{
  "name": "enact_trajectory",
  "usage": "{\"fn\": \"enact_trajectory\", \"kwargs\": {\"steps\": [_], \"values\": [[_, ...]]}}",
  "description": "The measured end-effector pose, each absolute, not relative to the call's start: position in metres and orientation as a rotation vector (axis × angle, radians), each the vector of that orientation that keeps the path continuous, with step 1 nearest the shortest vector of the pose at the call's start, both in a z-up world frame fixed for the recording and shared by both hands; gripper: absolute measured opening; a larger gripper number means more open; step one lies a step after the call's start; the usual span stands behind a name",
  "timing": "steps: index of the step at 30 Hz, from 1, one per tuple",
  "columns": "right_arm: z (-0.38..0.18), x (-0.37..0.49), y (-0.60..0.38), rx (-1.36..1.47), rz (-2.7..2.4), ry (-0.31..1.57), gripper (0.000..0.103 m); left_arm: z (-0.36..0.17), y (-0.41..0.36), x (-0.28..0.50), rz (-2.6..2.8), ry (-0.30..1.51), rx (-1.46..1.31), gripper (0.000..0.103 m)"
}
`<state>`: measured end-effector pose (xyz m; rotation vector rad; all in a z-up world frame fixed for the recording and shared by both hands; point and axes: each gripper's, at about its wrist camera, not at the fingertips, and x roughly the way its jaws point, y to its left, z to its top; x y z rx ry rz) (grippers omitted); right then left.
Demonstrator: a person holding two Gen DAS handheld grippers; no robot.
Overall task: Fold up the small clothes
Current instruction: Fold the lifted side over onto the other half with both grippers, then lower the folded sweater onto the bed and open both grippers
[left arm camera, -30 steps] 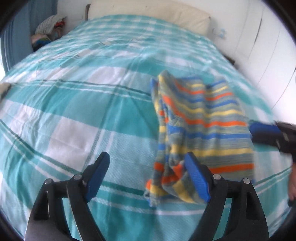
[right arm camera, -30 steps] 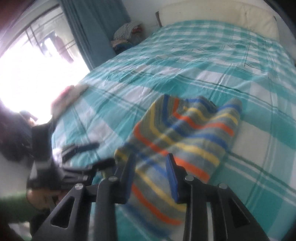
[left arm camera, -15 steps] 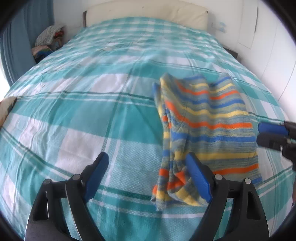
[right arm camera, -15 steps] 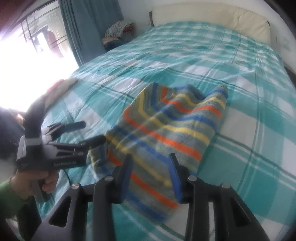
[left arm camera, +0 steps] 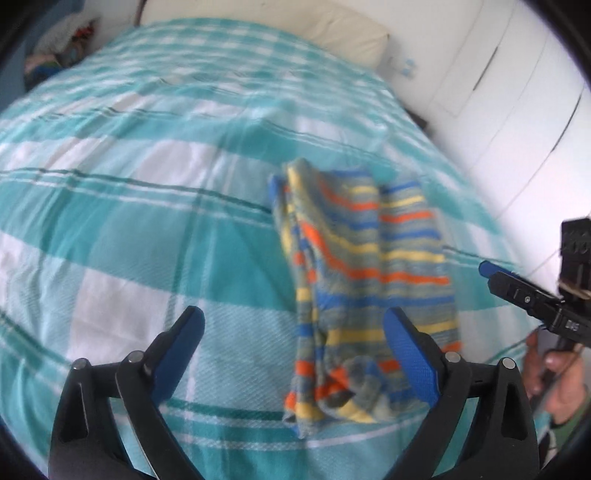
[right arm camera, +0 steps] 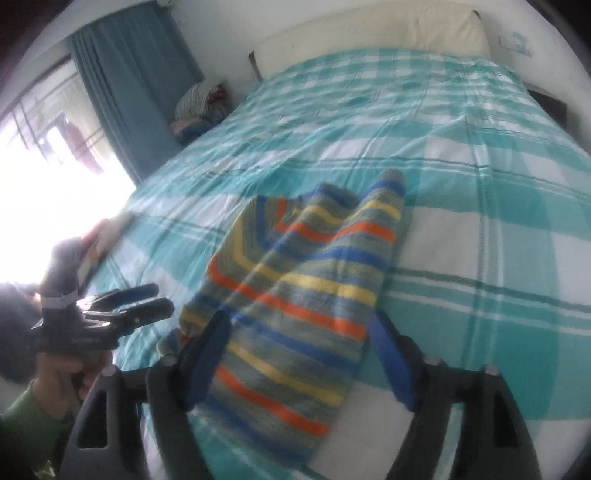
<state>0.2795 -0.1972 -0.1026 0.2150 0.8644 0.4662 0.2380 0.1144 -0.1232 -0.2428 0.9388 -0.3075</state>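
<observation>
A small knitted garment [left arm camera: 373, 266] with orange, yellow and blue stripes lies folded on the teal checked bed cover [left arm camera: 147, 221]. Its bunched left edge sits between the fingers of my left gripper [left arm camera: 295, 347], whose jaws are opening; neither pad presses on it. In the right wrist view the garment [right arm camera: 295, 295] stretches away from my right gripper [right arm camera: 301, 354]. Those jaws are opening wide, with the cloth's near end lying between them, untouched. My right gripper [left arm camera: 487, 271] shows off the garment's right edge. My left gripper [right arm camera: 162, 296] hovers off its left edge.
A cream pillow [left arm camera: 295, 33] lies at the head of the bed, white cupboard doors [left arm camera: 498, 92] stand to the right. A blue curtain [right arm camera: 129, 92], a bright window and a pile of clothes [right arm camera: 199, 103] are on the left. Hands [right arm camera: 62, 369] in green sleeves hold the grippers.
My right gripper's jaws have spread from nearly closed to wide, and it has drawn back from the garment's right edge. The left jaws widened a little. The garment has stayed where it lies.
</observation>
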Motion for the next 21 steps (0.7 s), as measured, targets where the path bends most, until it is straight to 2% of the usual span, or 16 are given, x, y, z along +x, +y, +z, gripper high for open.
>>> {"fn": "enact_trajectory", "kwargs": {"steps": [7, 8, 9, 10, 11, 12, 13, 15, 21], "values": [[-0.149, 0.33, -0.222, 0.504, 0.457, 0.966, 0.084, -0.155, 0.088, 0.301, -0.334, 1.05, -0.24, 0.097], [-0.159, 0.338, -0.216, 0.556, 0.478, 0.984, 0.081, -0.158, 0.083, 0.306, -0.341, 1.056, -0.24, 0.097], [-0.171, 0.347, -0.204, 0.584, 0.505, 1.016, 0.073, -0.159, 0.077, 0.311, -0.358, 1.064, -0.233, 0.097], [-0.175, 0.351, -0.192, 0.558, 0.514, 1.031, 0.065, -0.161, 0.066, 0.316, -0.381, 1.076, -0.205, 0.088], [-0.174, 0.353, -0.172, 0.458, 0.491, 1.04, 0.051, -0.163, 0.058, 0.319, -0.393, 1.087, -0.155, 0.073], [-0.168, 0.351, -0.157, 0.346, 0.455, 1.024, 0.039, -0.163, 0.049, 0.32, -0.399, 1.094, -0.089, 0.031], [-0.162, 0.347, -0.147, 0.294, 0.45, 1.009, 0.031, -0.161, 0.046, 0.32, -0.408, 1.099, -0.074, 0.018], [-0.14, 0.336, -0.136, 0.229, 0.448, 0.947, 0.026, -0.149, 0.049, 0.315, -0.393, 1.077, -0.099, 0.015], [-0.065, 0.303, -0.127, 0.165, 0.521, 0.758, 0.026, -0.077, 0.058, 0.281, -0.411, 0.891, -0.084, 0.016]]}}
